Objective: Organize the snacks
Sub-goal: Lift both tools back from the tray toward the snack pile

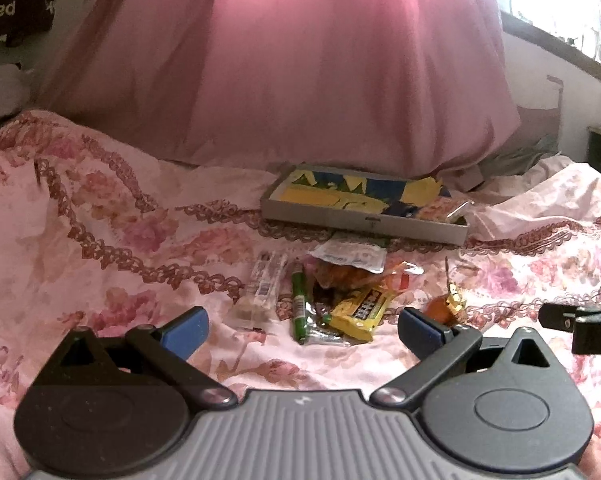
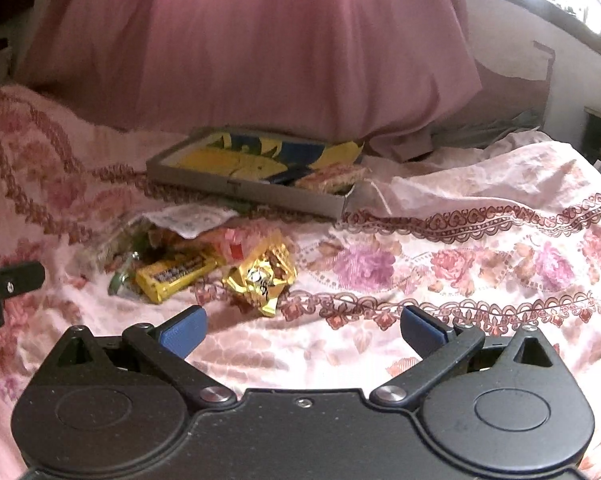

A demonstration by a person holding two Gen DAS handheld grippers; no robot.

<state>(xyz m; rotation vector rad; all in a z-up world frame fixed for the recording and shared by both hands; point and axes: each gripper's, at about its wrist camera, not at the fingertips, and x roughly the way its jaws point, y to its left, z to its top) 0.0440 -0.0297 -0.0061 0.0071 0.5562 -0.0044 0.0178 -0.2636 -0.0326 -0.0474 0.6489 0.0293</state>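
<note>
A pile of snacks lies on the floral bedspread: a yellow bar (image 1: pixel 360 310) (image 2: pixel 176 274), a green stick (image 1: pixel 299 306), a clear-wrapped white bar (image 1: pixel 262 284), a white pouch (image 1: pixel 350 254) and a gold-wrapped snack (image 2: pixel 262 274) (image 1: pixel 446 304). Behind them a shallow grey box (image 1: pixel 320 216) (image 2: pixel 260 194) with a yellow and blue lining holds one pink-wrapped snack (image 2: pixel 330 176). My left gripper (image 1: pixel 302 328) is open and empty just short of the pile. My right gripper (image 2: pixel 302 330) is open and empty, with the gold snack ahead to its left.
A big pink pillow (image 1: pixel 320 72) rises right behind the box. The floral bedspread (image 2: pixel 480 248) stretches right, with folds. A window ledge (image 1: pixel 560 44) runs at the upper right. The right gripper's finger (image 1: pixel 580 320) shows at the left wrist view's right edge.
</note>
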